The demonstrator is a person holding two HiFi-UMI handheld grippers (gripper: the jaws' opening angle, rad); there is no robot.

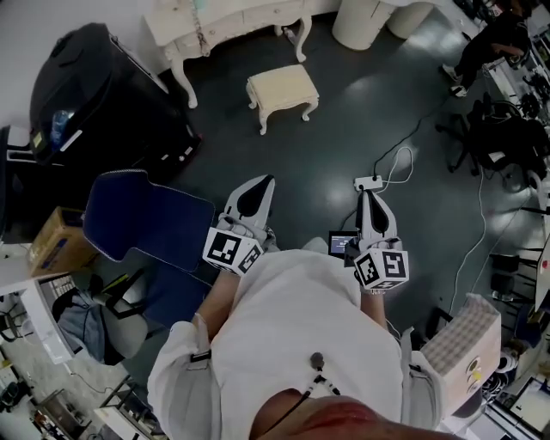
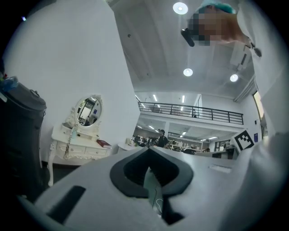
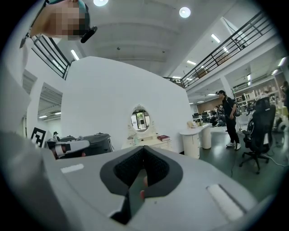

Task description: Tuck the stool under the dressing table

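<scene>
Not started, by my read: nothing is tucked yet. Dressing table (image 1: 225, 21), white, carved curvy legs, oval mirror (image 2: 89, 110), is far ahead & a bit left of the left tongs (image 1: 260, 186), which are shut & empty. Stool (image 1: 282, 91), cream padded square top, curved white legs, stands well ahead btwn both tongs, out in front of the table. Right tongs (image 1: 369, 198) are closed too, nothing held. To do: reach the stool, push it under.
</scene>
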